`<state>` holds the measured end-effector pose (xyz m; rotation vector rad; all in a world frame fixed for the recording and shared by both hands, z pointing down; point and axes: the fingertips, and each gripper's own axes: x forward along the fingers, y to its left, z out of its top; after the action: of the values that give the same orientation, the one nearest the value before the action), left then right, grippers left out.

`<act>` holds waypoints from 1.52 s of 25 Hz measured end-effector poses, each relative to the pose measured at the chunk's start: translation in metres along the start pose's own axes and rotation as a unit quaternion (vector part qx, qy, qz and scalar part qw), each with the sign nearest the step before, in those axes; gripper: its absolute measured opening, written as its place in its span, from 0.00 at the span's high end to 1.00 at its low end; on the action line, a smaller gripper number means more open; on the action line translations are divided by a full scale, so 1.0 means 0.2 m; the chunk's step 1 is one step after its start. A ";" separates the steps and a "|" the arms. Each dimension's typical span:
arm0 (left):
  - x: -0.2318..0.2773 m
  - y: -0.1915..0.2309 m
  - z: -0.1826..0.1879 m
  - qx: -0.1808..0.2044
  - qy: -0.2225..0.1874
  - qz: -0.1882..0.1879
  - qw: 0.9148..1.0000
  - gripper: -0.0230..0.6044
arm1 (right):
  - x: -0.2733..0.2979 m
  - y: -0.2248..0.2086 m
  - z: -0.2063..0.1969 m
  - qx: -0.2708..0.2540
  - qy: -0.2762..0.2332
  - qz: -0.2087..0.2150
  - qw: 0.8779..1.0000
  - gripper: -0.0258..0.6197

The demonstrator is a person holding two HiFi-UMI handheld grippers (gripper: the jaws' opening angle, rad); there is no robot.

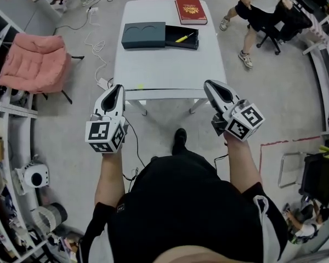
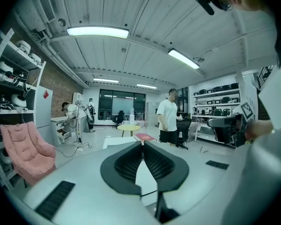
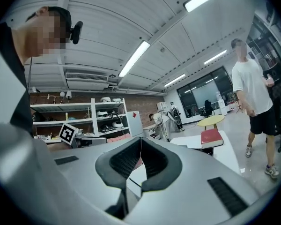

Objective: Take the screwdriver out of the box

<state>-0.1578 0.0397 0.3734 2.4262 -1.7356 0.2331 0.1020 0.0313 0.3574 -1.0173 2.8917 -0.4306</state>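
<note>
At the far end of the table (image 1: 170, 73), the screwdriver (image 1: 181, 38) is lying untaken in the open box (image 1: 143, 35); the left gripper (image 1: 115, 92) and right gripper (image 1: 214, 88) are hovering short of the table, jaws closed together, gripping nothing.

- We read this as a robotics lab: open shelves (image 2: 18, 81) against a brick wall (image 2: 61, 87) carry white devices, and further racks (image 2: 218, 95) hold dark gear.
- Strip lights (image 2: 97, 31) hang under a bare ribbed ceiling (image 2: 145, 13); cables (image 1: 94, 40) trail across the grey floor (image 1: 279, 108).
- Our left tool (image 1: 117, 89) and right tool (image 1: 211, 85) bear square-marker cubes; a white surface (image 1: 170, 70) stands mid-room.
</note>
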 end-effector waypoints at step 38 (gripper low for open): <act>0.81 0.04 0.15 -0.012 0.008 0.018 1.000 0.92 | 0.38 -0.75 0.16 0.025 0.015 0.035 0.999 0.91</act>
<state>-0.1131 -0.1195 0.3790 2.3720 -1.7653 0.2322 0.1380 -0.1349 0.3720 -0.9081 2.9171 -0.5156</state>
